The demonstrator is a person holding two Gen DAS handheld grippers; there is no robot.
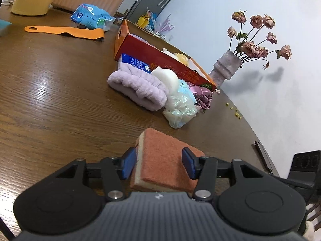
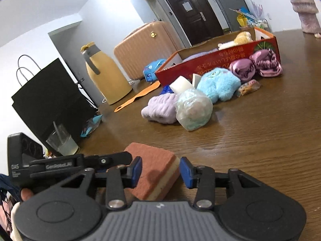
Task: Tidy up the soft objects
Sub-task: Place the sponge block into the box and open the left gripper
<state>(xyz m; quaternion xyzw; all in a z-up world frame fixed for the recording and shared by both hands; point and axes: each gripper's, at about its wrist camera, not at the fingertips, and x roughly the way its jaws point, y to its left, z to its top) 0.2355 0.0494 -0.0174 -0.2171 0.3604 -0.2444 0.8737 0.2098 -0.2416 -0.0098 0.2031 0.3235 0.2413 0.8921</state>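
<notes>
Evidently sponge (image 1: pixel 164 158) is light, compressible: both grippers, left (image 1: pixel 158 165) and right (image 2: pixel 160 171), bracket its edges; contact cannot be confirmed.

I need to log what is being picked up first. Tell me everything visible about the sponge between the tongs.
The sponge is a rectangular block: a rough orange-red scouring layer on top, pale yellow foam beneath. It lies flat on the brown wooden table, apart from the pile of soft things. The left tongs and right tongs each straddle it, blue pads at its sides; contact is unclear.
</notes>
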